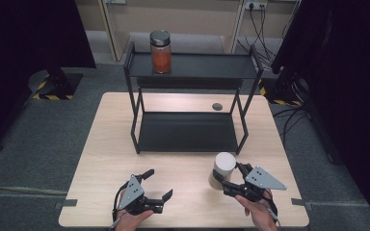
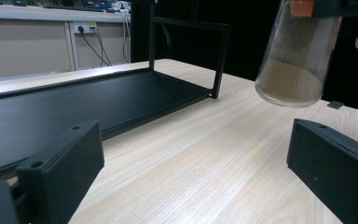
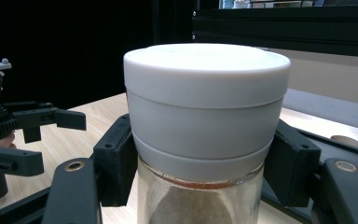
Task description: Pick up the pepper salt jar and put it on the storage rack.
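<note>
My right tool [image 1: 232, 179] is clamped just under the white lid of the glass jar [image 1: 221, 169], off the counter [image 1: 183, 192] at five o'clock. Glass: rigid, slick, breakable, bottom-heavy with powder; I'd grip below the lid. Left tool [image 1: 160, 185] gapes, holding nothing.

Rack's lower shelf [image 1: 188, 132] is bare w/ open front between the posts. Top shelf [image 1: 207, 65] free right of the red-filled jar [image 1: 161, 52]. Small dark disc [image 1: 217, 106] behind rack, maybe a table hole.
</note>
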Available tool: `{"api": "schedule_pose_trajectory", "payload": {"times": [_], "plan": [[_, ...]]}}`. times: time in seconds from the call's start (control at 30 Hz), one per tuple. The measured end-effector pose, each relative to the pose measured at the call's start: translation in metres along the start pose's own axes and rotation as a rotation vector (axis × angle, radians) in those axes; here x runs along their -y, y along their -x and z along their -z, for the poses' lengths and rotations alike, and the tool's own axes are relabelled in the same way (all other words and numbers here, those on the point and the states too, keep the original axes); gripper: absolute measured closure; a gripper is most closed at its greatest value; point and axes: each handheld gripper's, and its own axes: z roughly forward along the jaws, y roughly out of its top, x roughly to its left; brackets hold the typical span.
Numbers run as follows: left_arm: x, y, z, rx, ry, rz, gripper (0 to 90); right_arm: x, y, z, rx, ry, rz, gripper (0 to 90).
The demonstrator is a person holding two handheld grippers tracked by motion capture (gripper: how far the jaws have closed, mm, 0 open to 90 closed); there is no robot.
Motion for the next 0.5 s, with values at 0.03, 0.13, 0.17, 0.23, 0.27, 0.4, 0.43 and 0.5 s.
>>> {"api": "schedule_pose_trajectory", "payload": {"times": [0.03, 0.13, 0.17, 0.23, 0.27, 0.4, 0.43, 0.5], "plan": [[0.000, 0.000, 0.000, -0.001, 0.000, 0.000, 3.2, -0.002, 0.000, -0.001, -0.001, 0.001, 0.000, 35.3], [0.000, 0.000, 0.000, -0.002, -0.001, 0.001, 3.2, -0.008, 0.001, -0.002, -0.006, 0.004, 0.000, 35.3], [0.000, 0.000, 0.000, -0.003, -0.001, 0.001, 3.2, -0.010, 0.002, -0.003, -0.009, 0.005, 0.000, 35.3], [0.000, 0.000, 0.000, -0.003, -0.001, 0.001, 3.2, -0.015, 0.002, -0.005, -0.012, 0.007, 0.006, 35.3], [0.000, 0.000, 0.000, -0.003, -0.001, 0.000, 3.2, -0.017, 0.002, -0.005, -0.013, 0.008, 0.008, 35.3], [0.000, 0.000, 0.000, -0.004, 0.001, -0.002, 3.3, -0.027, 0.003, -0.009, -0.029, 0.005, 0.014, 35.3], [0.000, 0.000, 0.000, -0.003, 0.001, -0.001, 3.3, -0.029, 0.004, -0.010, -0.034, 0.005, 0.016, 35.3], [0.000, 0.000, 0.000, -0.004, 0.000, -0.001, 3.3, -0.033, 0.003, -0.012, -0.040, 0.008, 0.021, 35.3]]}}
